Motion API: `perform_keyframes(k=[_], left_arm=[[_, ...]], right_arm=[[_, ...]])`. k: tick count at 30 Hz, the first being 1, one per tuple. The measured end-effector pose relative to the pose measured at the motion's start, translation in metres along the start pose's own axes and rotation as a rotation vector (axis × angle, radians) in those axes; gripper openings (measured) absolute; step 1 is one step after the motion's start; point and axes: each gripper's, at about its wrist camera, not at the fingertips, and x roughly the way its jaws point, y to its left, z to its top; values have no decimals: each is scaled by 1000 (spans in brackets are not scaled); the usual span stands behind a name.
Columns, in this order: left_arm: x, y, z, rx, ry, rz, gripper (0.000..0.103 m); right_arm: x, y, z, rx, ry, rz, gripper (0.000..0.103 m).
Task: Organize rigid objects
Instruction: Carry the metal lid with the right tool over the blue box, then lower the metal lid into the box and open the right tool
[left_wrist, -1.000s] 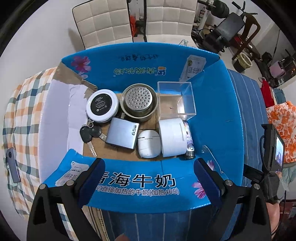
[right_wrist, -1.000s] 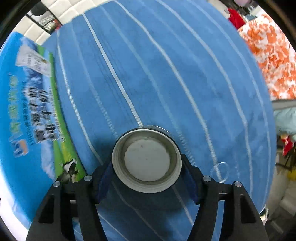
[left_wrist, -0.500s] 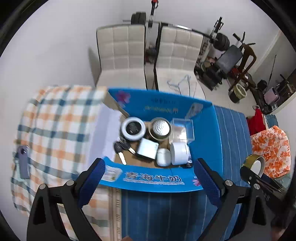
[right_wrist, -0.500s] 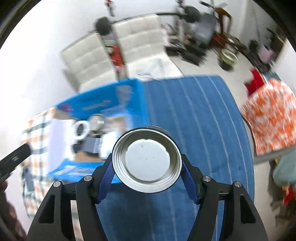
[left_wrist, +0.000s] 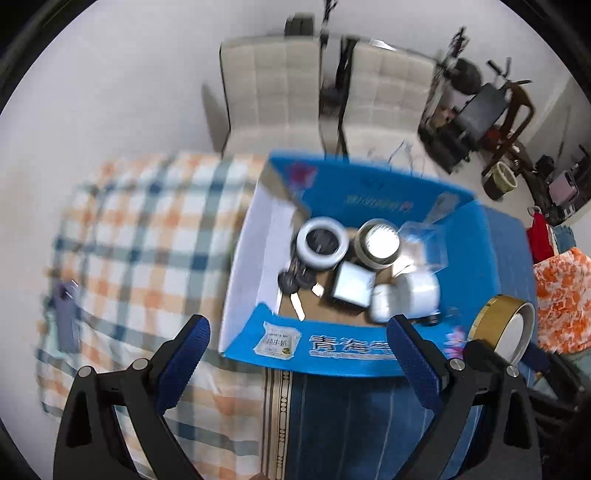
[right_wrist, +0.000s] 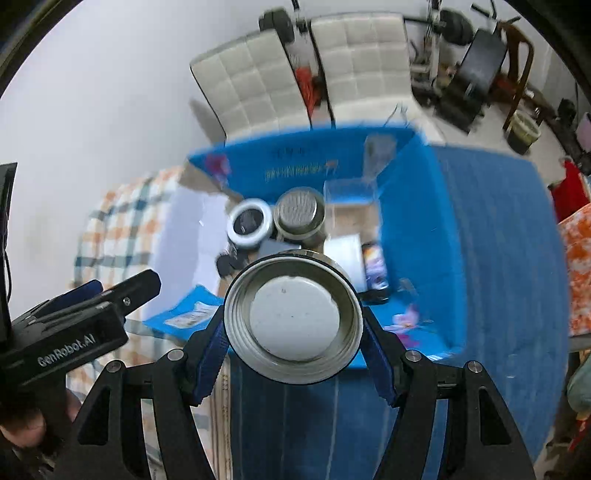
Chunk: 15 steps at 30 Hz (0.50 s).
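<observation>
Over a checked and blue-striped cloth, the left gripper (left_wrist: 295, 354) hangs wide open and empty just short of the blue carton (left_wrist: 476, 251) of hard smooth odds and ends, while the right gripper (right_wrist: 293, 334) pinches a threaded metal lid (right_wrist: 293, 317) near it, likely needing lowering in next.

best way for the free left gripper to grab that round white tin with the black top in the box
Judging from the left wrist view, come straight down with the left gripper and pinch the round white tin across its rim. It lies flat; the steel jar and the keys crowd its sides.
</observation>
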Motion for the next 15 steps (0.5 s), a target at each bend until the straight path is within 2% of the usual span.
perform_keyframes(k=[2,5,10,15], left_arm=[[34,11,2,-11,48,-9,98],[64,16,4,15,71,21,98],[84,22,8,25,75,40,98],[97,27,13,41,87,58,98]], right_arm=[[30,-2,1,3,28,-4,69],[69,-4,2,9,60,-2,69],[115,5,4,14,117,39,69],[146,16,6,-7,167,24,70]])
